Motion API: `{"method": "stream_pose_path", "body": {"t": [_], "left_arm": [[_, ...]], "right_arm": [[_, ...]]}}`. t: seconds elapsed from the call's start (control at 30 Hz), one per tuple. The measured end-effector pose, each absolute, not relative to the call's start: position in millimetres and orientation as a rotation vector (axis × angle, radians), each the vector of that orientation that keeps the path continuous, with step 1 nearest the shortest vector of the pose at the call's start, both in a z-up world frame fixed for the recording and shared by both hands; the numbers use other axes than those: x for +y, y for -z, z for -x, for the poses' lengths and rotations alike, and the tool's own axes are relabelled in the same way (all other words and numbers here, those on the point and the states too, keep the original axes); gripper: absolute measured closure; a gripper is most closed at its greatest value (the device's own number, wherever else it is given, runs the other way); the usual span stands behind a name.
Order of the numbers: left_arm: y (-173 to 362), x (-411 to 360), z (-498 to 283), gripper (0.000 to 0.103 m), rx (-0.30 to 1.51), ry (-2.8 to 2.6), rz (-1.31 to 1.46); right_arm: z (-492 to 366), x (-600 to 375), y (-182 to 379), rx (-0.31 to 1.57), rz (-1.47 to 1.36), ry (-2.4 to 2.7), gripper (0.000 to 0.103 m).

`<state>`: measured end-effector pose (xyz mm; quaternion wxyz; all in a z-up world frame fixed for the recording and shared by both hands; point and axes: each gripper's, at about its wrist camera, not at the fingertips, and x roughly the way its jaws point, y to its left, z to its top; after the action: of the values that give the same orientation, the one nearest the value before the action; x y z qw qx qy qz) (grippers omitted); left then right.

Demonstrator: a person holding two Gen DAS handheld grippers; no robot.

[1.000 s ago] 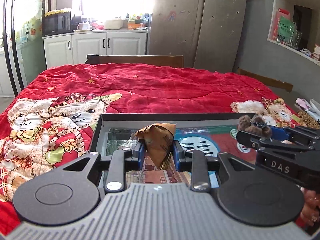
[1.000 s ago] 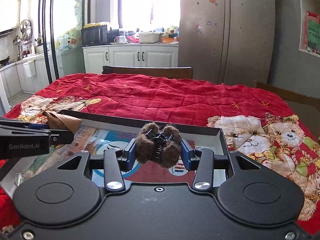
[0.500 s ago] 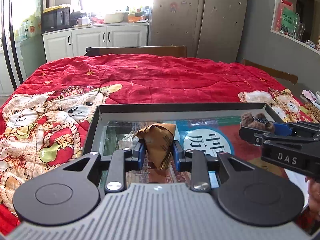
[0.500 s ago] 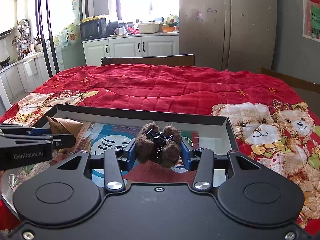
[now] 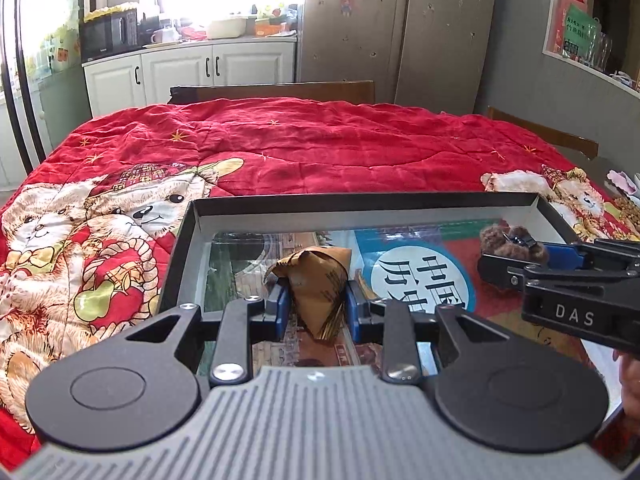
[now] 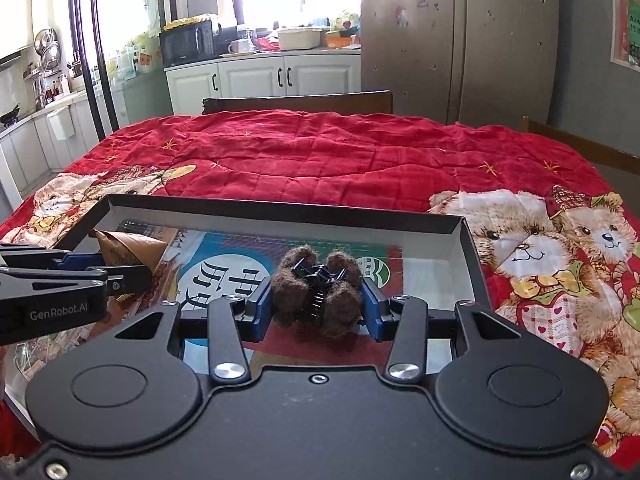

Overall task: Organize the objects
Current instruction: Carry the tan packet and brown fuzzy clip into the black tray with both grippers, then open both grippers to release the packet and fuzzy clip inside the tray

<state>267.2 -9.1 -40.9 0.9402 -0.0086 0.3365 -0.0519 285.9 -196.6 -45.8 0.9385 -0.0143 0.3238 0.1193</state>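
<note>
My left gripper is shut on a brown paper-wrapped cone and holds it over the left part of a shallow black tray with a printed sheet inside. My right gripper is shut on a fuzzy brown hair claw clip over the right part of the same tray. The right gripper shows in the left wrist view, and the left gripper in the right wrist view.
The tray lies on a red quilt with teddy bears that covers the table. Wooden chair backs stand at the far edge. White cabinets and a fridge are behind. Small items lie past the right table edge.
Both grippers have moved forward and lower over the tray, each with its object held. The tray now shows more fully in both views.
</note>
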Motion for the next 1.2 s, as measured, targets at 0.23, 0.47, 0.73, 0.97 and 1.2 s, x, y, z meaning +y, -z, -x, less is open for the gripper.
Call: {"method": "stream_pose_path", "body": {"t": [0.23, 0.47, 0.73, 0.97, 1.2], "left_arm": [[42.0, -9.1, -268.7, 0.07, 0.694, 0.106, 0.015], [42.3, -9.7, -268.9, 0.07, 0.694, 0.105, 0.008], [43.3, -10.0, -269.5, 0.062, 0.7, 0.105, 0.003], [42.9, -9.5, -269.3, 0.051, 0.695, 0.102, 0.007], [41.8, -9.5, -268.1, 0.046, 0.69, 0.096, 0.005]], "right_arm": [[-287.1, -196.2, 47.8, 0.679, 0.026, -0.247, 0.06], [-287.8, -195.5, 48.0, 0.685, 0.03, -0.25, 0.06], [-288.4, -194.5, 48.8, 0.69, 0.038, -0.254, 0.056], [-288.8, -194.4, 48.7, 0.697, 0.037, -0.25, 0.052], [-289.1, -195.6, 48.2, 0.699, 0.028, -0.247, 0.043]]}}
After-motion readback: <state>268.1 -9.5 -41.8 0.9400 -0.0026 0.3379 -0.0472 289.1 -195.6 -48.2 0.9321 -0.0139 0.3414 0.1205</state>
